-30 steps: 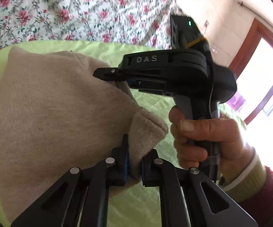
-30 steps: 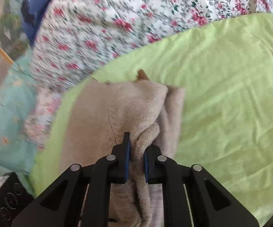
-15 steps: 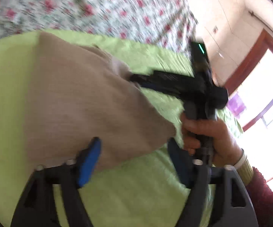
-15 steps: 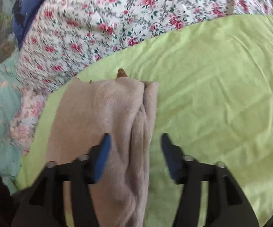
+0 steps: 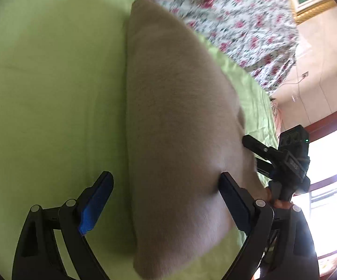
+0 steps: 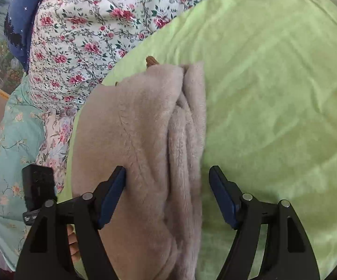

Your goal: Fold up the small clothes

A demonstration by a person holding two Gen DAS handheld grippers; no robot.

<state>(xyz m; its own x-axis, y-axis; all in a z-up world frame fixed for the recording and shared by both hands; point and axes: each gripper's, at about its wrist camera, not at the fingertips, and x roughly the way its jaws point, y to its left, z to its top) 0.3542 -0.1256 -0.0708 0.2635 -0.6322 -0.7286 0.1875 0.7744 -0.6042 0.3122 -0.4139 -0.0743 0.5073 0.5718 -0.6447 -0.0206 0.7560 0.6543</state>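
Sweater (image 6: 133, 140): beige knit, lying folded on the green bedsheet (image 6: 273, 81), just below the floral quilt (image 6: 86, 23).
Feel: looks soft, light, floppy; layers likely to slide.
Left claw (image 5: 166, 200): jaws wide apart, straddling the sweater's near edge.
Right claw (image 6: 168, 196): jaws apart over the bunched fold, gripping nothing.
Hold: best pinched at a corner, through all layers.

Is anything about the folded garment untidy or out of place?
Slightly. The beige garment lies folded on the green sheet, but its right edge is bunched into uneven ridges, and a small brown piece pokes out at the far end. Nothing is damaged.
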